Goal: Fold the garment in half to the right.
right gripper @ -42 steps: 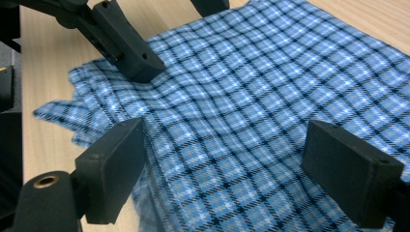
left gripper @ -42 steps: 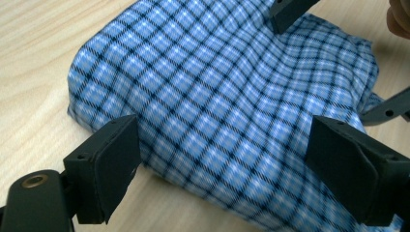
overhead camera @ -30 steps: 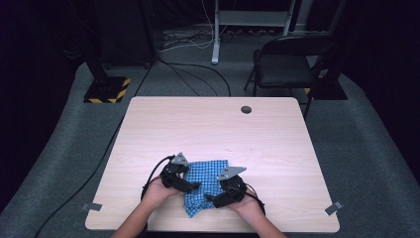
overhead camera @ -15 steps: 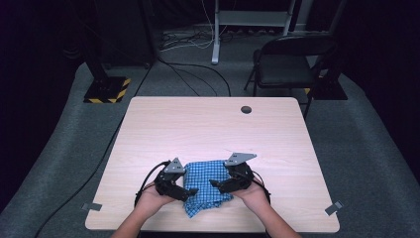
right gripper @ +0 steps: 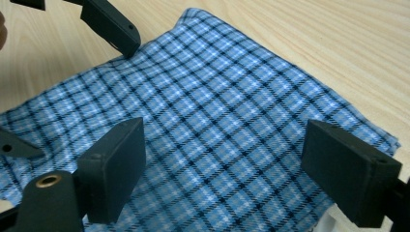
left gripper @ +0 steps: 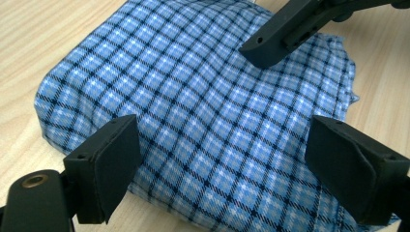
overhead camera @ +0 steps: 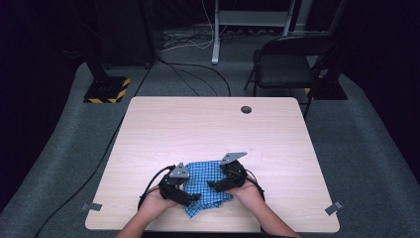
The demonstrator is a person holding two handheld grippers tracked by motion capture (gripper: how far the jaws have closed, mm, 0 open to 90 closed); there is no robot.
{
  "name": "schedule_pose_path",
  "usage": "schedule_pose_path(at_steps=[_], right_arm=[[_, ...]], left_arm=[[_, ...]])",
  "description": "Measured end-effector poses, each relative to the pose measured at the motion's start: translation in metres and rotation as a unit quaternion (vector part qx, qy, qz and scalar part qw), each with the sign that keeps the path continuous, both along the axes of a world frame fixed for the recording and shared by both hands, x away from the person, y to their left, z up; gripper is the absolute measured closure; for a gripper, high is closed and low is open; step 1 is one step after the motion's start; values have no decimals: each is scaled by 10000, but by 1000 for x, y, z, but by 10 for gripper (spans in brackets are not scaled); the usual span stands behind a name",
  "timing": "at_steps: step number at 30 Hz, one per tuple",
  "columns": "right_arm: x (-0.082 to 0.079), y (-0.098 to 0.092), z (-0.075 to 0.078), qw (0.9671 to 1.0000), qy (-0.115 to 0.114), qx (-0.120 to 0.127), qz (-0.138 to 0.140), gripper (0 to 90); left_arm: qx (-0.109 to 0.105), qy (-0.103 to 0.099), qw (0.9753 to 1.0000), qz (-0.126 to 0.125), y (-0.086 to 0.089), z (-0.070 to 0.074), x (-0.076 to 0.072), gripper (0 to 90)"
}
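**Near edge, both grippers over the cloth**

At the near edge of the pale wooden table (overhead camera: 208, 124), a folded blue-and-black checked cloth (overhead camera: 208, 183) lies flat. The left gripper (left gripper: 220, 166) hovers over it, jaws spread wide. The right gripper (right gripper: 222, 164) faces it from the other side, jaws equally wide apart, pinching nothing.

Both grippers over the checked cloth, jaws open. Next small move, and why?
Probably lower the left gripper and shut it on the blue checked cloth. Its jaws stand wide apart over the folded fabric and hold nothing. The right gripper is likewise open above the cloth, so neither has a grip to lift or fold.
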State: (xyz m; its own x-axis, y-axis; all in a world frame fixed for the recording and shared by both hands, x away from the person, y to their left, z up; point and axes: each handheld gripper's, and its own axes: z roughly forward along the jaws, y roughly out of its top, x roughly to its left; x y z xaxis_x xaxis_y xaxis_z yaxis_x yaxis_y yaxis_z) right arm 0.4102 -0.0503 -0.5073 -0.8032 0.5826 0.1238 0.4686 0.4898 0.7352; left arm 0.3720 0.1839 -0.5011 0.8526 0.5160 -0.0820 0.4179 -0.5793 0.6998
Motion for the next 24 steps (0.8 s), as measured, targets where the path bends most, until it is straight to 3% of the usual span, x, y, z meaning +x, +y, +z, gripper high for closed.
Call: schedule_pose_path(at_steps=[6,16,24], right_arm=[[2,1,-2,9998,-74,-181,-6,151],[6,-8,-2,9995,-44,-244,-174,148],[-13,-18,12,9997,-230,2,-95,148]], left_arm=[[17,-20,10000,-9,0,-2,-1,125],[6,-13,10000,68,9,0,1,124],[-36,-5,9996,285,24,1,3,125]])
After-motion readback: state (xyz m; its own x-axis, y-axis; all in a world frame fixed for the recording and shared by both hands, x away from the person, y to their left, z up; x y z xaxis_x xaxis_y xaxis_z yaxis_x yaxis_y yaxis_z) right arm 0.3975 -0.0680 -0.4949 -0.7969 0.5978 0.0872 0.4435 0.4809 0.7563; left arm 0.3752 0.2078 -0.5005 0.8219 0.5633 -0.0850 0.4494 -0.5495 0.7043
